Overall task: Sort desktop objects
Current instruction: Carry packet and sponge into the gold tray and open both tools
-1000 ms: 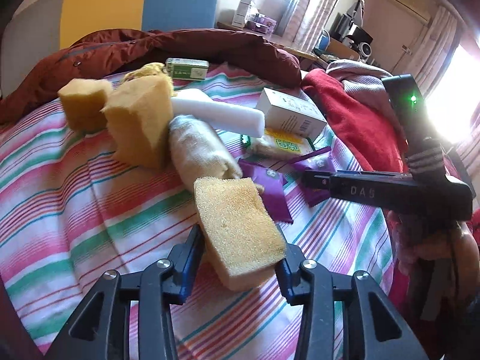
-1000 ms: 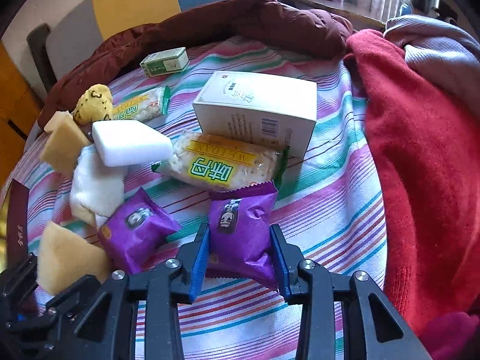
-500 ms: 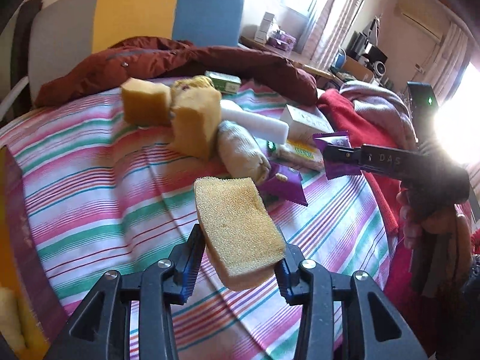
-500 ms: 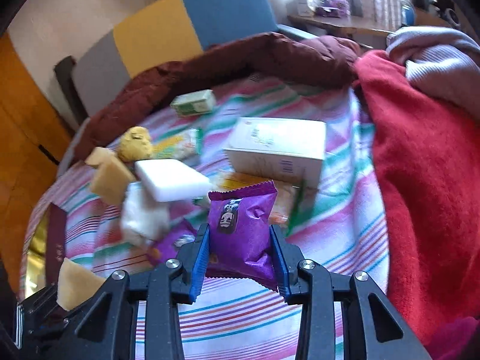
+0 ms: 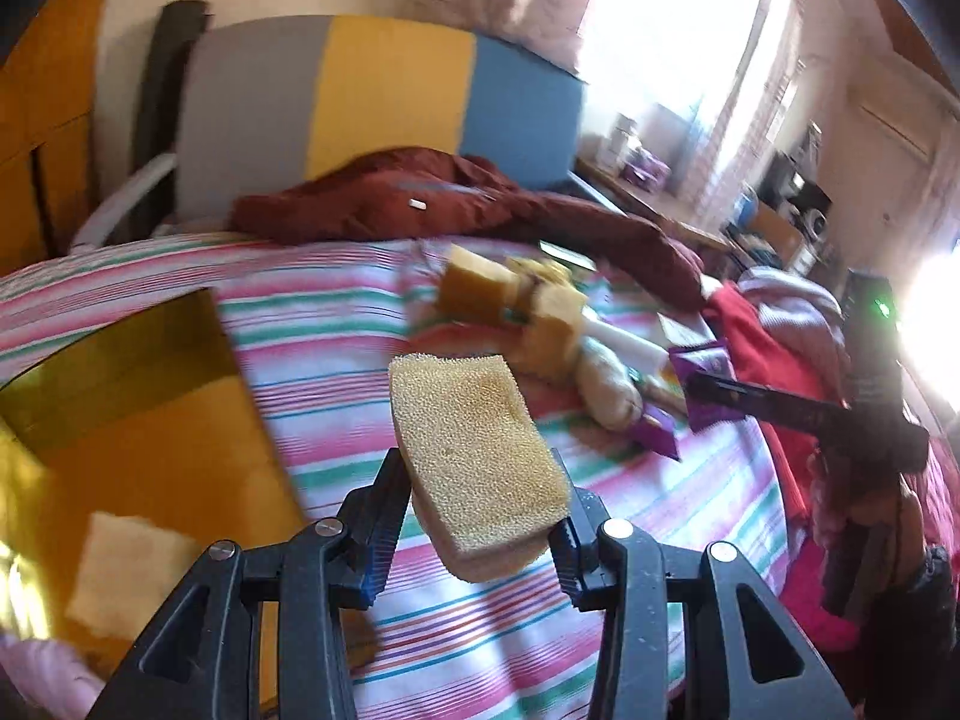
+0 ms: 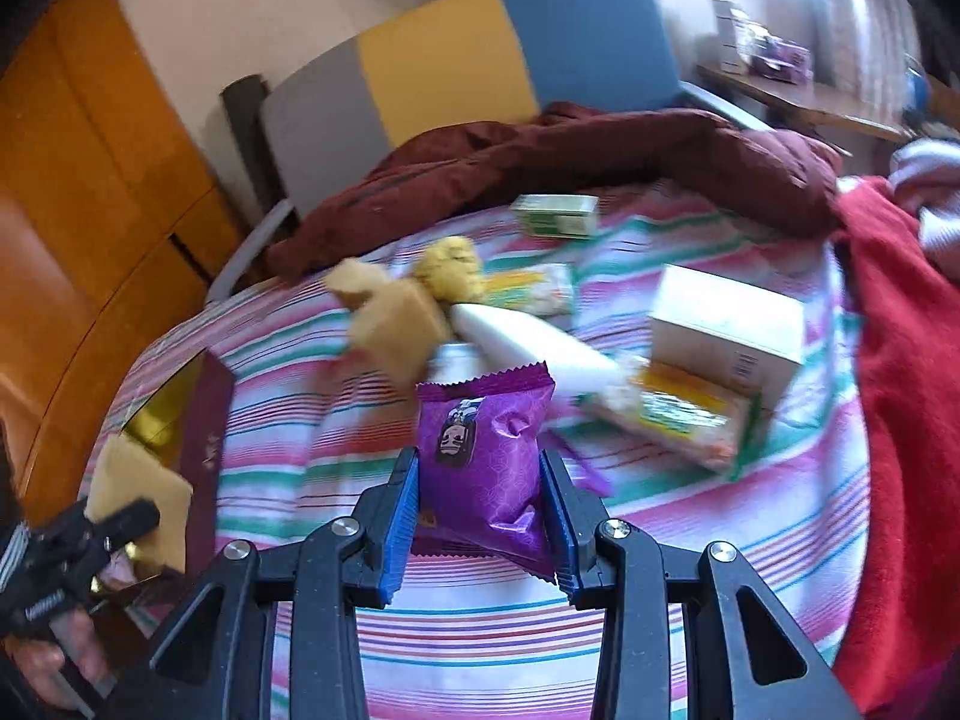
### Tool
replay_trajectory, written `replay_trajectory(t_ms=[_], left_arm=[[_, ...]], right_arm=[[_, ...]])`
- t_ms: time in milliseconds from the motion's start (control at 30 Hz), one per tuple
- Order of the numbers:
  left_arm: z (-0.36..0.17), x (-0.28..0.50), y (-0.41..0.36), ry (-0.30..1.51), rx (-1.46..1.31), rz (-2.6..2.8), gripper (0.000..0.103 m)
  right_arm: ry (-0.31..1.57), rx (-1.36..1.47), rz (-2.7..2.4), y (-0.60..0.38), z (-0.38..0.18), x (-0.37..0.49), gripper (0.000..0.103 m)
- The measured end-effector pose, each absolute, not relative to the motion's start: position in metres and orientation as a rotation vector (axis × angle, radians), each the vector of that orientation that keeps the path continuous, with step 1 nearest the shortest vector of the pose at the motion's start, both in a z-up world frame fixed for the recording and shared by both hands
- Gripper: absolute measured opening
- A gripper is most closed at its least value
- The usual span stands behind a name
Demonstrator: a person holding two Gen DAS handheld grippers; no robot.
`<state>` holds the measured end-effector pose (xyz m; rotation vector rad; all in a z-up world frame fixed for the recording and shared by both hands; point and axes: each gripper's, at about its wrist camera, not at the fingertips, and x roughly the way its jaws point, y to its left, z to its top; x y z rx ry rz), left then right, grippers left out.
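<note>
Left wrist view alone shows the left gripper [image 5: 480, 516] jaws grasping a yellow sponge [image 5: 477, 462]; right wrist view shows the right gripper [image 6: 483, 516] jaws clenched on a purple snack packet [image 6: 483, 462].

Beyond the left gripper [image 5: 477, 531], the pile of sponges [image 5: 510, 306] was smeared by motion blur (shapes ran together). Left of it, the gold box [image 5: 150, 420] was cut off by the edge.
</note>
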<state>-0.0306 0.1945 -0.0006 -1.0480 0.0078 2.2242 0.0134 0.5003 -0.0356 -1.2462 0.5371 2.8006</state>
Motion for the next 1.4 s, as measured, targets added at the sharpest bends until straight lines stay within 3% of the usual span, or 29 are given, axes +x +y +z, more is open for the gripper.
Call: replay_trajectory(t_ms=[267,567,833,967,1067,1133,1400], left_arm=[[0.010,-0.044,0.110,-0.090,-1.031,2.419,0.043],[-0.015,-0.066,0.019,-0.204,-1.137,2.612,0.044],[-0.041,-0.072,-0.029,-0.365,-1.244,2.633,0.058],[-0.044,-0.064,-0.042,-0.356,-1.248,2.670,0.059],[-0.045,-0.059,-0.046,-0.357,-1.247,2.683,0.059],[-0.043,-0.055,-0.047,-0.350,-1.239,2.701,0.059],[-0.029,-0.043,-0.049,-0.328,-1.207,2.772,0.058]], right_arm=[[0.504,-1.355,3.023,0.397,-0.010,-0.018,0.039],[0.482,-1.557,3.212,0.263,-0.016,-0.057,0.039],[0.611,-1.706,3.257,0.186,-0.020,-0.087,0.043],[0.651,-1.762,3.244,0.170,-0.026,-0.088,0.056],[0.632,-1.797,3.224,0.167,-0.031,-0.086,0.056],[0.597,-1.805,3.205,0.167,-0.035,-0.083,0.062],[0.349,-1.695,3.236,0.166,-0.030,-0.056,0.097]])
